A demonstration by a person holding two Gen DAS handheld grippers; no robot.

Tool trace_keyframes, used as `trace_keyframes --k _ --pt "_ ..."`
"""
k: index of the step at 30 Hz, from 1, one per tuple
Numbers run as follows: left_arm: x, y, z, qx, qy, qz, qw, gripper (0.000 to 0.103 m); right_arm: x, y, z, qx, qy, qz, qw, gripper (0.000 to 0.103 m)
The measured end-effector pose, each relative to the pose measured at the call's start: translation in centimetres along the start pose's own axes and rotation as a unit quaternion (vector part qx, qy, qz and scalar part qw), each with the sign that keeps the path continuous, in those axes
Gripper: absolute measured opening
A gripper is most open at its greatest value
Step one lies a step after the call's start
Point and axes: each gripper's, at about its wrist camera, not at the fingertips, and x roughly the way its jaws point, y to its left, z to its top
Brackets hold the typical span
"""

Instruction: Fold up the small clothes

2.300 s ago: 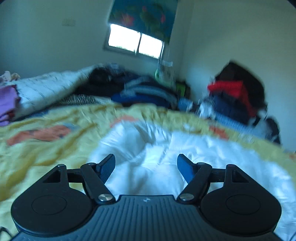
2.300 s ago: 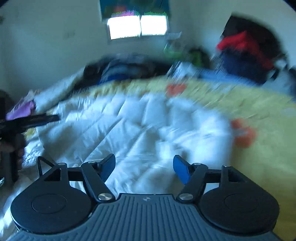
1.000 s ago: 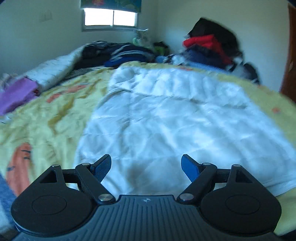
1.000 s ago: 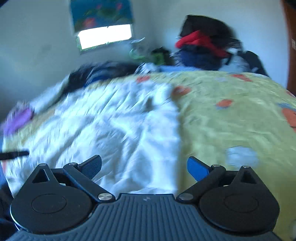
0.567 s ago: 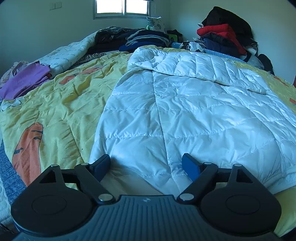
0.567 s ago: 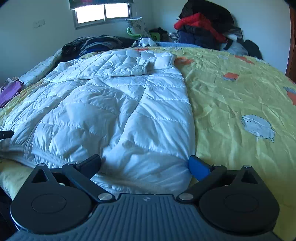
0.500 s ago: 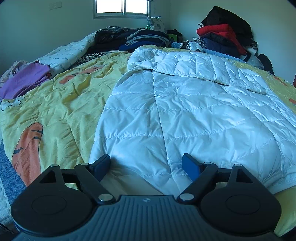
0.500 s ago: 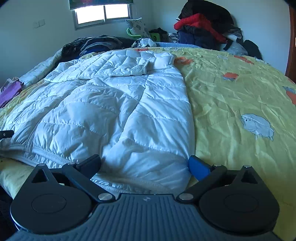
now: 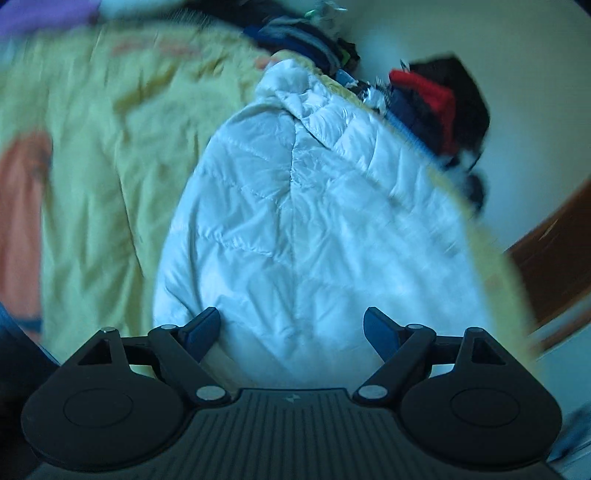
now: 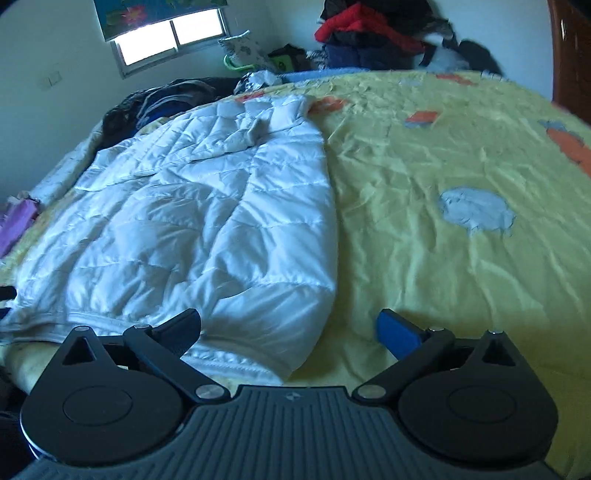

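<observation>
A white quilted puffer jacket (image 9: 314, 221) lies spread flat on a yellow bedspread (image 9: 96, 155). It also shows in the right wrist view (image 10: 192, 221), with its hem toward me. My left gripper (image 9: 291, 328) is open and empty above the jacket's near left hem; this view is blurred. My right gripper (image 10: 290, 326) is open and empty at the jacket's near right hem corner, its left finger over the hem and its right finger over the bare bedspread (image 10: 443, 240).
Piles of dark, red and blue clothes (image 10: 369, 33) are heaped at the far side of the bed by the wall. Purple clothes (image 10: 14, 225) lie at the far left. A brown wooden door (image 9: 554, 236) stands at the right. A window (image 10: 170, 33) is behind.
The left gripper has lifted and tilted, so it now looks down on the jacket, with motion blur. The right gripper has shifted slightly right along the hem. Both stay open.
</observation>
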Motion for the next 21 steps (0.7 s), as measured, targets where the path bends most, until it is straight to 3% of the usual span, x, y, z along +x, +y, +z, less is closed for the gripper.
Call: trace_keyframes --k 2,4,7,10,13,21 --pt "0.0 2.0 0.9 -0.066 0.021 -0.048 0.9964 0.085 -0.2 -0.5 0.3 0.033 0.008 0.036 0.999 0.103" --pt "0.0 3.2 1.4 -0.091 0.036 -0.060 0.9934 0.085 -0.1 -1.1 0.6 0.076 0.018 0.077 0.994 0.102" --pt "-0.9 3.4 2.1 -0.056 0.026 -0.026 0.9977 0.085 0.1 -1.6 0.8 0.126 0.036 0.125 0.983 0.102" --pt "-1.8 3.7 2.9 -0.041 0.012 -0.007 0.9991 0.085 0.2 -1.6 0.8 0.139 0.042 0.139 0.980 0.102" --pt "-1.1 4.3 2.7 -0.041 0.040 0.001 0.9984 0.085 0.4 -2.1 0.8 0.162 0.042 0.154 0.974 0.102" --pt "0.4 3.4 1.3 -0.037 0.075 -0.051 0.9952 0.086 1.5 -3.8 0.6 0.253 0.070 0.249 0.932 0.102"
